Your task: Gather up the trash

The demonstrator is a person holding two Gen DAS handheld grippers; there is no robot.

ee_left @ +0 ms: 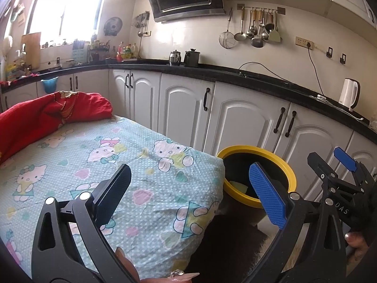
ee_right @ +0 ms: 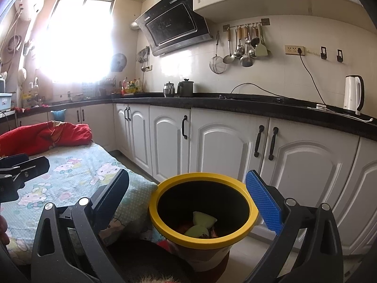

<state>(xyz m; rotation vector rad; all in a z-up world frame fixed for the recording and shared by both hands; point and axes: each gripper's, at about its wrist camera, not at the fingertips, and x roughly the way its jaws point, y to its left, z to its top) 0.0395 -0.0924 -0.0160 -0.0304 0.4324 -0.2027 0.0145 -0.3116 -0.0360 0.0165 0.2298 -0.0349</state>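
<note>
White kitchen cabinets (ee_right: 226,139) back a table under a cartoon-print cloth (ee_left: 122,155) that looks bare of litter. Pale scraps (ee_right: 200,224) already lie in the yellow-rimmed bin (ee_right: 245,235). Left gripper (ee_left: 188,193) and right gripper (ee_right: 188,202) both gape wide, holding nothing; collection seems nearly finished.

One yellow-rimmed bin (ee_right: 250,208), two pale green scraps (ee_right: 204,219) inside it, two grippers (ee_left: 192,194) (ee_right: 195,197), one red blanket (ee_left: 47,110), one white kettle (ee_right: 353,94), two pots (ee_right: 185,87) on the counter, one range hood (ee_right: 173,29)
</note>
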